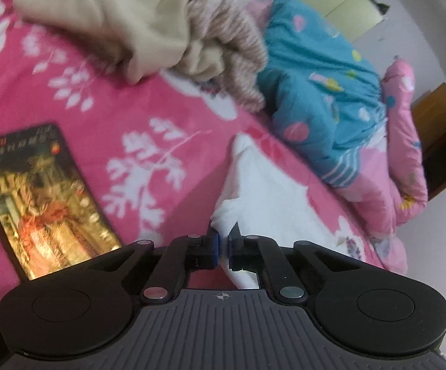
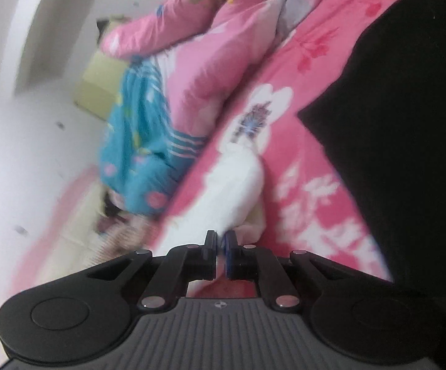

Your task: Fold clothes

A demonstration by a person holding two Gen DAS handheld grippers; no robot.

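Left wrist view, lower centre: our left gripper pinches the soft white garment — our right gripper clamps it too.

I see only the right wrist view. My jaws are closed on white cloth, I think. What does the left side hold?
Observer: The left gripper is shut on the same white garment, pinching an edge near its tip.
Operator: Is anything else lying on the bed that I should avoid?
Observer: Yes, a phone with its screen lit lies on the pink blanket, to the left of the left gripper.
Operator: Are more clothes waiting?
Observer: A beige garment and a striped knit are heaped together at the far side of the blanket, apart from the white one.
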